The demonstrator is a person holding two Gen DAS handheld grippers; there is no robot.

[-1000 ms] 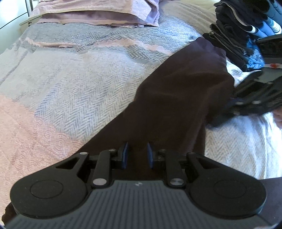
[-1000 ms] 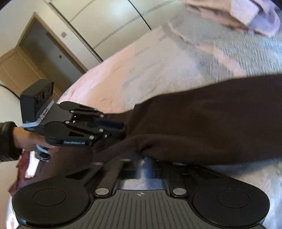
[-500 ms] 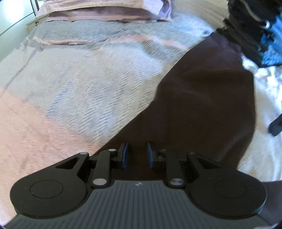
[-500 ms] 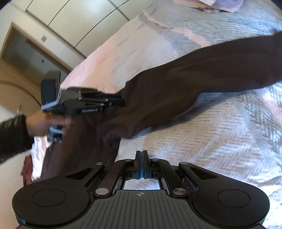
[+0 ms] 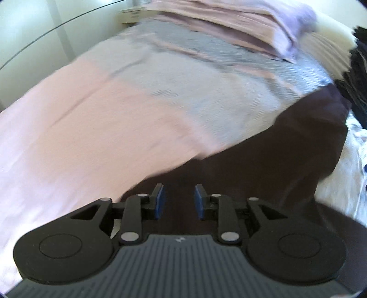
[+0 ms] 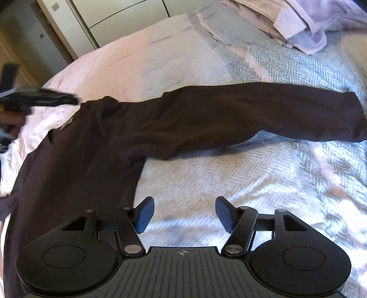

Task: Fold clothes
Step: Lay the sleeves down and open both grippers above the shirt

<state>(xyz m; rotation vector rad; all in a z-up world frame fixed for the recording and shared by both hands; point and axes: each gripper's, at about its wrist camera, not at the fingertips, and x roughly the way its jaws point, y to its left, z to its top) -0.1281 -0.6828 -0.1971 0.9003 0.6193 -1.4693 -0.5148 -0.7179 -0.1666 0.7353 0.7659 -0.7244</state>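
Note:
A dark brown long-sleeved top (image 6: 96, 146) lies on the bed, its sleeve (image 6: 263, 112) stretched out to the right. In the left wrist view the same top (image 5: 286, 155) fills the lower right. My left gripper (image 5: 179, 200) is open with its blue pads over the dark cloth, holding nothing. It also shows in the right wrist view (image 6: 75, 100) beside the top's shoulder. My right gripper (image 6: 183, 214) is wide open and empty above the bedspread, just right of the top's body.
The bed has a pink and grey herringbone bedspread (image 6: 229, 178). Lilac pillows (image 6: 302, 25) lie at the head. A pile of dark clothes (image 5: 357, 68) sits at the right. White wardrobe doors (image 6: 119, 16) and a wooden door stand behind.
My right gripper has gone from shut to wide open and pulled back from the sleeve. My left gripper has opened wider and swung left. The sleeve now lies flat.

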